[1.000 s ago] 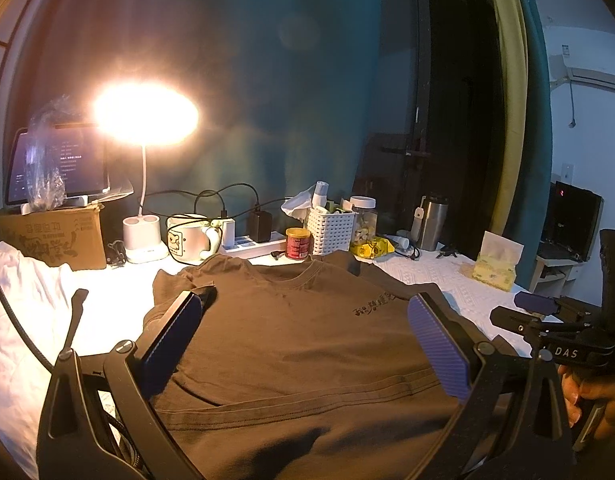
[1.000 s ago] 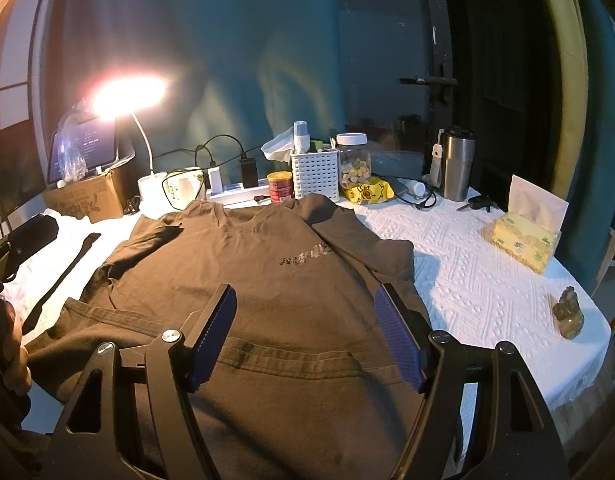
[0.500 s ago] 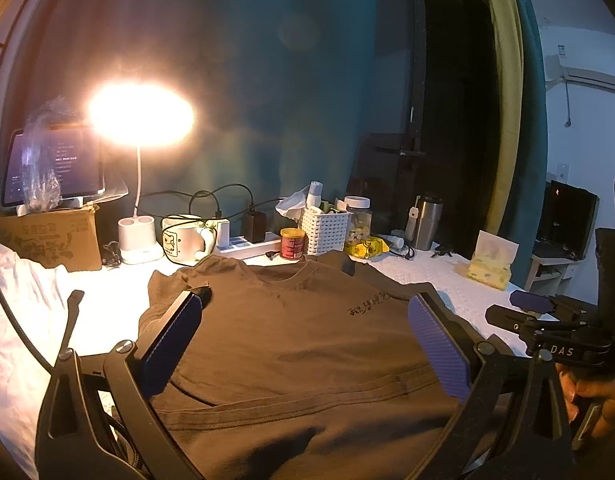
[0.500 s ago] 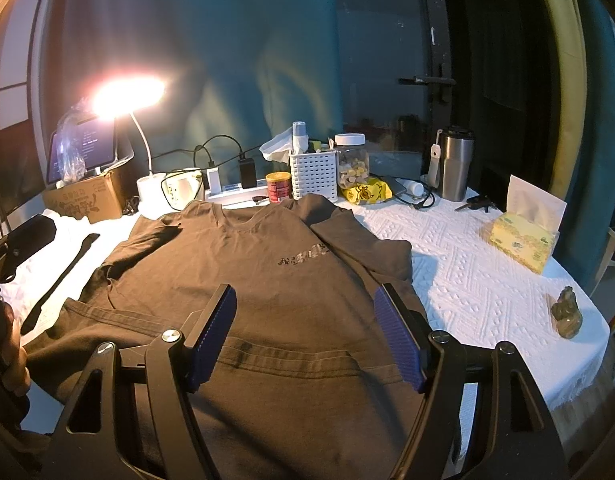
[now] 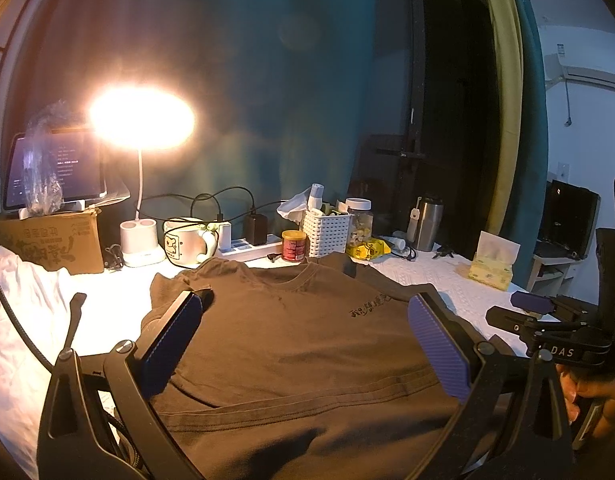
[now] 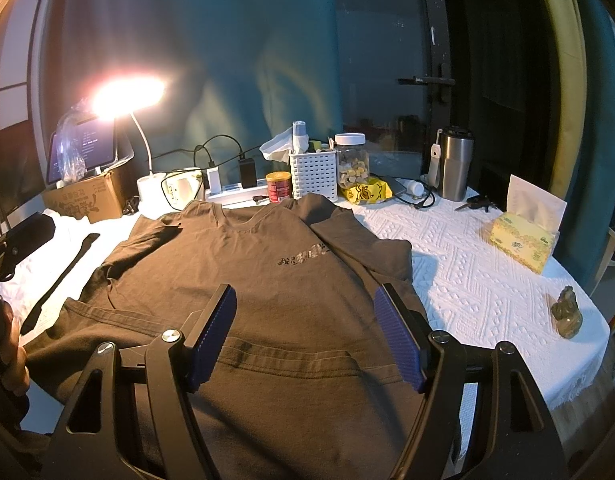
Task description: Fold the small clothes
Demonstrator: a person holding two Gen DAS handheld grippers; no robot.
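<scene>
We cannot see the T-shirt's (image 6: 267,280) lower hem: it runs under the right gripper (image 6: 303,332) and off the bottom edge of the right wrist view. In the left wrist view the shirt's near part is likewise covered by the left gripper (image 5: 303,344) frame. The dark print (image 6: 303,258) on the chest is too small for us to read. The lamp head (image 5: 141,118) is blown out to a glare, so its shape is lost. The tablet screen (image 5: 55,170) behind a crinkled plastic bag (image 5: 41,176) shows text we cannot make out. The right hand (image 5: 595,392) is cut off by the frame edge
</scene>
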